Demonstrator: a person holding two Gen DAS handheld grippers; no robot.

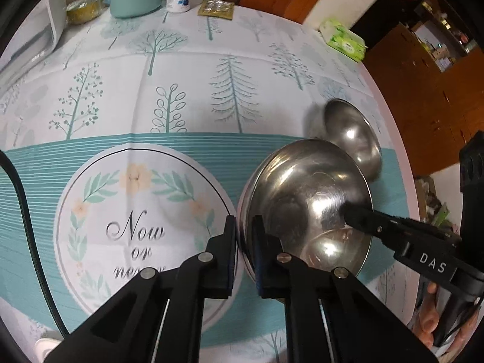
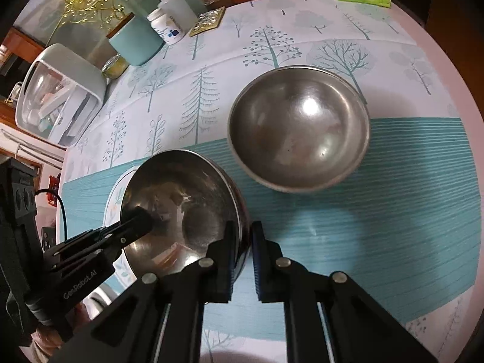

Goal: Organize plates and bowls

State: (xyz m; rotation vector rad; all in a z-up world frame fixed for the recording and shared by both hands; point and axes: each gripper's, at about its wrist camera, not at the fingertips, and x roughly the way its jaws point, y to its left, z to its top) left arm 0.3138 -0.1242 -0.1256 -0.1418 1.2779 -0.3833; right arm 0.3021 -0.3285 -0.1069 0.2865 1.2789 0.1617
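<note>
Both tools pinch opposite rims of the near steel bowl (image 2: 181,208) — left tool (image 1: 245,254), right tool (image 2: 243,260) — beside the second bowl (image 2: 299,127) near the desk's right edge; thin slick rims: uneven lift could slip, tilt, or clip the neighbour.

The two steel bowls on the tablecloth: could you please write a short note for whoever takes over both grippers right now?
Left gripper: shut on the near bowl, at its left rim.
Right gripper: shut on the same bowl's opposite rim, one finger inside, one outside.
Far bowl: upright on the tablecloth, apart from the near one, untouched.
Done: two-handed grip on the near bowl.
Left: probably lift it and nest the bowls; no plates in view.
</note>
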